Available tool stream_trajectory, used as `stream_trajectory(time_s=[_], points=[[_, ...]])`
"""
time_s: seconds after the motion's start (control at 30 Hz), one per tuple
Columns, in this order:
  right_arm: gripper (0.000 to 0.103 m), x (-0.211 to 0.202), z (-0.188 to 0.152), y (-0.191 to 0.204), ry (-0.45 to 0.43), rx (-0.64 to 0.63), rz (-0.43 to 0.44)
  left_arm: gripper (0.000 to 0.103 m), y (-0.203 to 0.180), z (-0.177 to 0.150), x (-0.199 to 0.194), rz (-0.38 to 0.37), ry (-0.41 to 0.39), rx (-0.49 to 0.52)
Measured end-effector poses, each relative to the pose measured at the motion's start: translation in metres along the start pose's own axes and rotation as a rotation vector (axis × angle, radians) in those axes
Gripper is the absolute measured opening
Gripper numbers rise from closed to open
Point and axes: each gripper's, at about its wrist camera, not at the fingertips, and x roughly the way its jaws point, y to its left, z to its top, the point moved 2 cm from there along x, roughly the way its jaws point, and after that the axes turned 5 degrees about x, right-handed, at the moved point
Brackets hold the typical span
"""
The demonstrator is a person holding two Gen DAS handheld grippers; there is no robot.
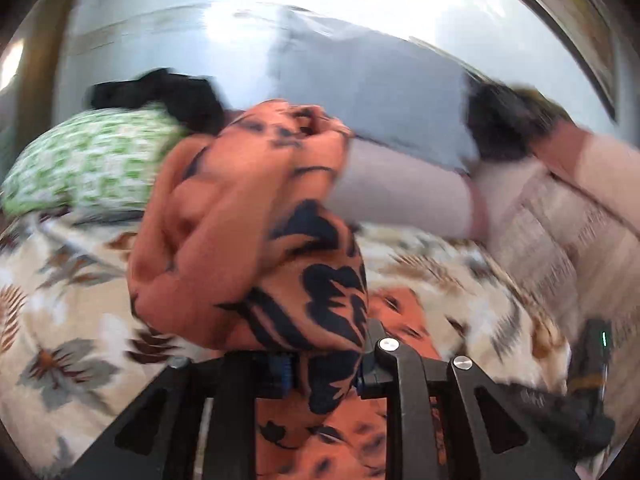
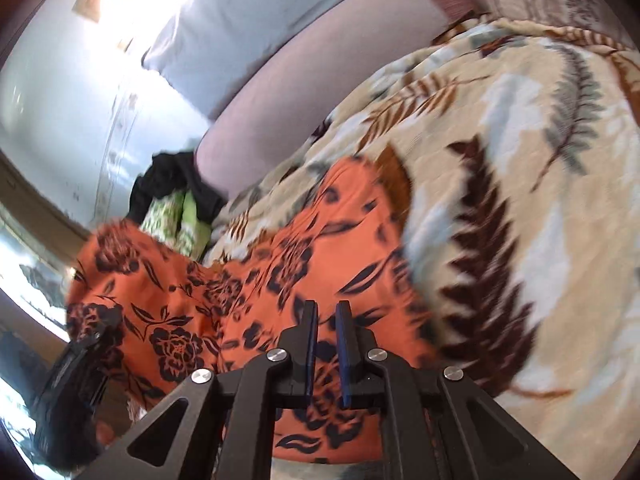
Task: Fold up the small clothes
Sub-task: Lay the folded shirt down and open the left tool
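Left wrist view. Heavy motion blur. The left gripper is clamped on a bunched fold of the orange garment, a rust-orange cloth printed with dark navy flowers. The cloth fills the gap between the jaws and balloons up in a thick wad in front of the camera, lifted clear of the bedspread. More of the same cloth trails down below the jaws at the bottom of the frame. The bedspread is cream with brown and grey leaf patterns. Toward the far left edge of the bed lies a green-and-white patterned cloth with a black garment just behind it. A pale mauve bolster runs along the far edge, with a grey-blue pillow above it. At far right a dark blurred shape and a pink sleeve show; I cannot tell more.

Right wrist view. The right gripper has its blue pads nearly together. A slim gap shows between them, and orange print shows through it; whether cloth is pinched I cannot tell. The orange garment spreads from the jaws leftward across the near part of the bedspread, one end raised at the left where the other gripper's black body shows. The green-and-white cloth and black garment sit at the bed's far left corner, beside the mauve bolster.
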Motion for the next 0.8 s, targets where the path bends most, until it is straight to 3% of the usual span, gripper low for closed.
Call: stream_trajectory(time_s=[0.03, 0.1, 0.2, 0.3, 0.37, 0.43, 0.5, 0.57, 0.6, 0.63, 0.67, 0.7, 0.73, 0.8], points=[[0.01, -0.004, 0.004, -0.004, -0.007, 0.013, 0.008, 0.051, -0.019, -0.007, 0.011, -0.052, 0.048, 0.049], [0.011, -0.012, 0.011, -0.012, -0.02, 0.044, 0.031, 0.068, -0.037, -0.019, 0.027, -0.126, 0.143, 0.08], [0.013, -0.023, 0.022, -0.027, -0.016, 0.128, 0.07, 0.068, -0.035, -0.025, 0.032, -0.228, 0.25, 0.015], [0.013, -0.028, 0.03, -0.039, -0.017, 0.202, 0.101, 0.074, -0.005, -0.017, 0.011, -0.294, 0.192, -0.073], [0.013, -0.029, 0.033, -0.039, -0.018, 0.21, 0.091, 0.079, 0.017, -0.011, 0.0, -0.27, 0.136, -0.118], [0.013, -0.033, 0.034, -0.033, -0.025, 0.189, 0.094, 0.079, 0.038, -0.015, -0.009, -0.172, 0.122, -0.128], [0.013, -0.034, 0.033, -0.022, -0.016, 0.158, 0.117, 0.079, 0.062, -0.02, -0.002, -0.085, 0.147, -0.153], [0.015, -0.036, 0.032, -0.007, -0.03, 0.108, 0.122, 0.079, 0.077, -0.031, 0.004, -0.048, 0.203, -0.195], [0.018, -0.037, 0.032, 0.0, -0.039, 0.086, 0.117, 0.079, 0.084, -0.037, 0.009, -0.042, 0.233, -0.212], [0.032, -0.038, 0.031, 0.005, -0.043, 0.069, 0.114, 0.079, 0.087, -0.043, 0.01, -0.039, 0.257, -0.215], [0.063, -0.037, 0.029, 0.009, -0.042, 0.06, 0.116, 0.079, 0.089, -0.048, 0.012, -0.028, 0.281, -0.207], [0.075, -0.037, 0.027, 0.013, -0.05, 0.056, 0.127, 0.079, 0.09, -0.052, 0.016, -0.009, 0.308, -0.195], [0.081, -0.037, 0.024, 0.016, -0.066, 0.049, 0.133, 0.079, 0.091, -0.057, 0.018, -0.002, 0.328, -0.184], [0.081, -0.032, 0.02, 0.024, -0.067, 0.017, 0.137, 0.08, 0.091, -0.065, 0.023, -0.01, 0.36, -0.165]])
